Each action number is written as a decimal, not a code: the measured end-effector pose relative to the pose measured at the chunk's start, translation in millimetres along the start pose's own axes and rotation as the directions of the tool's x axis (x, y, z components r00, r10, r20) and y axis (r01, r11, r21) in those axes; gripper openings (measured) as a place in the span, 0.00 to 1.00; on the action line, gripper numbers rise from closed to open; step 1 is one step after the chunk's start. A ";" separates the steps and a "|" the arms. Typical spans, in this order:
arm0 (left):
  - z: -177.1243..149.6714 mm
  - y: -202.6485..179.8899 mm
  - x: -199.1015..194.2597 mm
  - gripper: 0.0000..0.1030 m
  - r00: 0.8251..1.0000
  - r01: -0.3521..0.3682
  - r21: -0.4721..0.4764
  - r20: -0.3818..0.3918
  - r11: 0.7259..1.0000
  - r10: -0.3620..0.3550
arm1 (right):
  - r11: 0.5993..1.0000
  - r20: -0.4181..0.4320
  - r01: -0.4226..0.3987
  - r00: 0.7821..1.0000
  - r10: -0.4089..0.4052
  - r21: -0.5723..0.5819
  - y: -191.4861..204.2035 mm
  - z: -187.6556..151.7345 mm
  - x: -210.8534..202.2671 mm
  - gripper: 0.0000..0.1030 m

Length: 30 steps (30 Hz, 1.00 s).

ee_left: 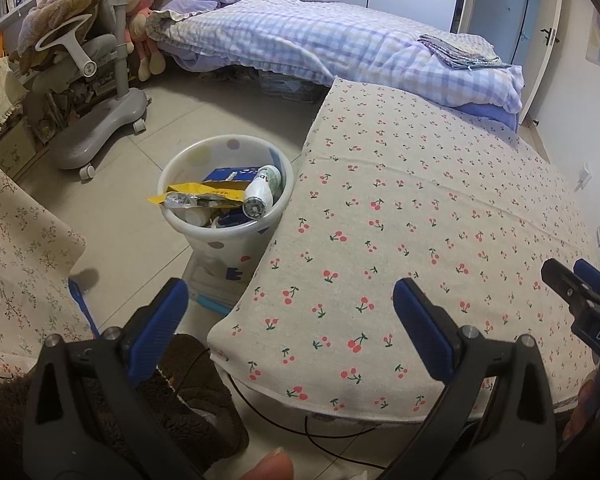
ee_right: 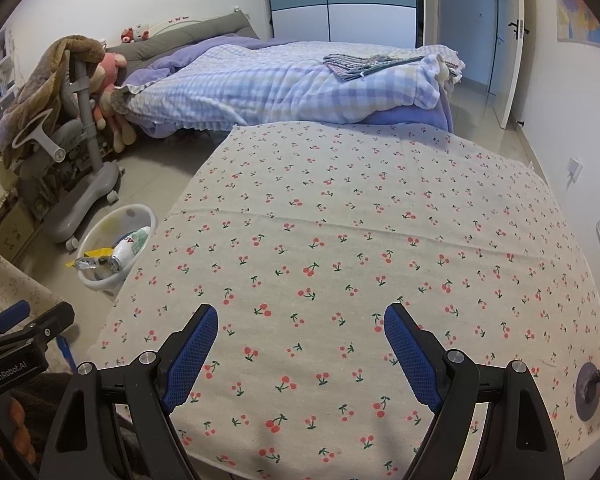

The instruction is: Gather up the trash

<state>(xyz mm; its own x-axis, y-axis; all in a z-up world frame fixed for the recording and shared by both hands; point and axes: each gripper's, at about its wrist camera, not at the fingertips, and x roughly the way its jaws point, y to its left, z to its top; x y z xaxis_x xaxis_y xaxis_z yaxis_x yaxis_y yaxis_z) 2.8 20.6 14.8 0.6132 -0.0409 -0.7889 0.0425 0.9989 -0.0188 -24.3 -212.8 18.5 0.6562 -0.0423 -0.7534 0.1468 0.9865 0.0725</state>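
A white polka-dot trash bin (ee_left: pixel 228 236) stands on the floor left of the cherry-print table (ee_left: pixel 420 220). It holds a yellow wrapper (ee_left: pixel 196 196), a white bottle (ee_left: pixel 262 192) and a blue box (ee_left: pixel 232 174). My left gripper (ee_left: pixel 290 292) is open and empty, over the table's near left corner, the bin ahead and to its left. My right gripper (ee_right: pixel 300 316) is open and empty above the table (ee_right: pixel 360 220). The bin shows in the right wrist view (ee_right: pixel 112 248) at the left. The right gripper (ee_left: pixel 572 276) shows at the left view's right edge; the left gripper (ee_right: pixel 24 320) shows at the right view's left edge.
A grey wheeled chair (ee_left: pixel 96 92) draped with a brown blanket stands behind the bin. A bed with a checked quilt (ee_left: pixel 320 36) lies beyond the table. A floral cloth (ee_left: pixel 16 260) hangs at the left. A black cable (ee_left: pixel 320 432) and a dark furry slipper (ee_left: pixel 196 392) lie below.
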 end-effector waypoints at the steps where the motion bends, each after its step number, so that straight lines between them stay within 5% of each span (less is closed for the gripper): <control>1: -0.8 -0.1 0.0 0.99 1.000 0.000 0.001 0.001 1.000 0.000 | 1.000 0.000 0.001 1.000 -0.001 0.001 0.0 -0.2 0.0 0.84; 30: -0.1 -6.1 -2.1 0.99 1.000 -0.015 0.022 0.022 1.000 0.014 | 1.000 -0.001 -0.009 1.000 0.009 -0.003 3.0 -2.6 -4.1 0.84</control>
<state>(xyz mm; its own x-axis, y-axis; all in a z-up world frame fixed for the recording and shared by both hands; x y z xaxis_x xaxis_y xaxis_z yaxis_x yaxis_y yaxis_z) 1.1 14.6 16.6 0.6306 -0.0270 -0.7756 0.0506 0.9987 0.0064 -28.5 -209.2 20.1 0.6570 -0.0330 -0.7532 0.1385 0.9873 0.0776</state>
